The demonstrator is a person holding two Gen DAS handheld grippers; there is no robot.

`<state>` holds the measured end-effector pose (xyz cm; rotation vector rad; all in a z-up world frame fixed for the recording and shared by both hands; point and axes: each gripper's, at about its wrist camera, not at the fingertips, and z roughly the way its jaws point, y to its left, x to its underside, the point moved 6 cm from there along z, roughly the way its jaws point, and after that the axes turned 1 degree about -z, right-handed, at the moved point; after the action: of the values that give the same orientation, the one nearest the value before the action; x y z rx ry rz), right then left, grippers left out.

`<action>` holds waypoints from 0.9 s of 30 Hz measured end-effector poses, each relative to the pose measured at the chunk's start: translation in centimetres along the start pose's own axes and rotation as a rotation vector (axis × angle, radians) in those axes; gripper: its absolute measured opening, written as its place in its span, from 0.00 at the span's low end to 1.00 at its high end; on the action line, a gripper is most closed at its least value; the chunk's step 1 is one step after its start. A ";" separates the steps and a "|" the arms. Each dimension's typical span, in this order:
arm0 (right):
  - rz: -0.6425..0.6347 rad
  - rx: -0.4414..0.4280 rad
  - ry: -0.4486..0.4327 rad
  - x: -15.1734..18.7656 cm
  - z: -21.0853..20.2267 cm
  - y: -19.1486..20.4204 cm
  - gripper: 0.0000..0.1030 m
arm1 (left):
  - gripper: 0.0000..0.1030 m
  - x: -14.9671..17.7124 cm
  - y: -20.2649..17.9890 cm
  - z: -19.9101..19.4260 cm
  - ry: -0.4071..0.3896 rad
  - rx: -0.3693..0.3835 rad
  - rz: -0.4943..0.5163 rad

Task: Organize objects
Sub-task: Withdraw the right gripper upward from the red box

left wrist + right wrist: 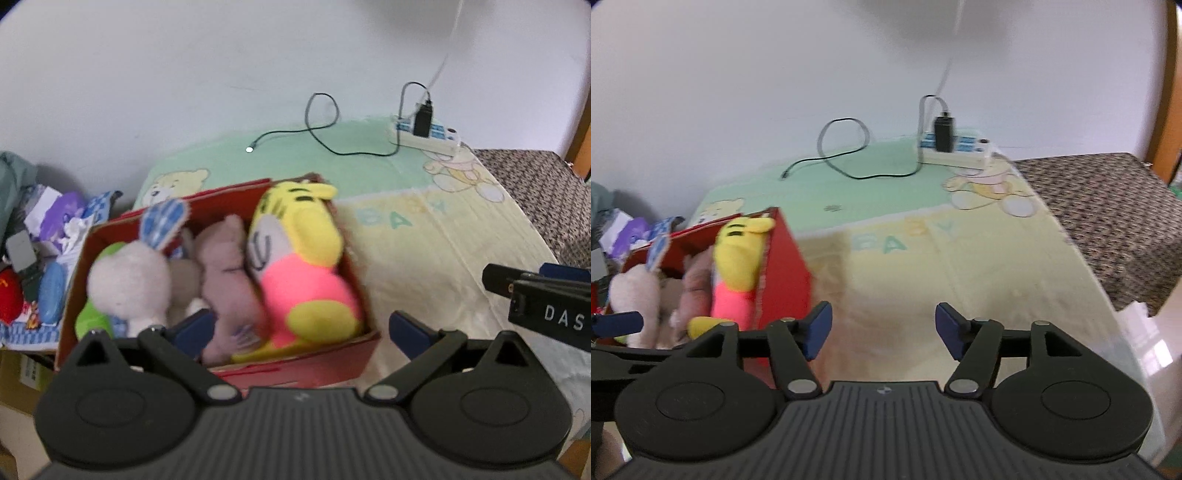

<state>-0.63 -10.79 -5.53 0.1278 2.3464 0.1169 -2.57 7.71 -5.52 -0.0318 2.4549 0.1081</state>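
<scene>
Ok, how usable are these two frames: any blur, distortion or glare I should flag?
Left wrist view: the plush toys in the red box are soft, the charger cable sharper; fisheye bends the bed edge. Right wrist view: the red box is smeared, looks like motion blur; bright glare on the floor at lower right. Both tongs' bodies stay crisp.

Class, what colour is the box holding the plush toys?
Red box; clearest in the left wrist view.

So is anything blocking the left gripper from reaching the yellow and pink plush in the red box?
Nothing visible does. The left gripper is open just above the red box, and the yellow and pink plush lies uncovered on top.
</scene>
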 end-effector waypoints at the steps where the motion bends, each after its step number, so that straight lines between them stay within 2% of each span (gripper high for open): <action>1: 0.001 0.020 0.000 0.0 -0.1 -0.4 0.65 | 0.98 0.0 -0.4 0.1 0.001 0.001 0.007; 7: 0.035 0.078 0.005 0.1 -0.3 -2.2 0.74 | 0.98 -0.1 -1.6 0.1 0.004 0.011 0.028; 15: 0.034 0.098 0.036 0.4 0.4 -2.0 0.74 | 0.98 0.2 -0.8 0.4 0.020 -0.007 0.006; 27: -0.029 0.029 0.074 -0.1 0.8 2.1 0.75 | 0.98 0.4 2.9 -0.1 0.029 -0.053 -0.063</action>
<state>0.11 -8.71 -5.77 0.1057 2.4235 0.0747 -3.12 10.63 -5.52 -0.1342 2.4766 0.1460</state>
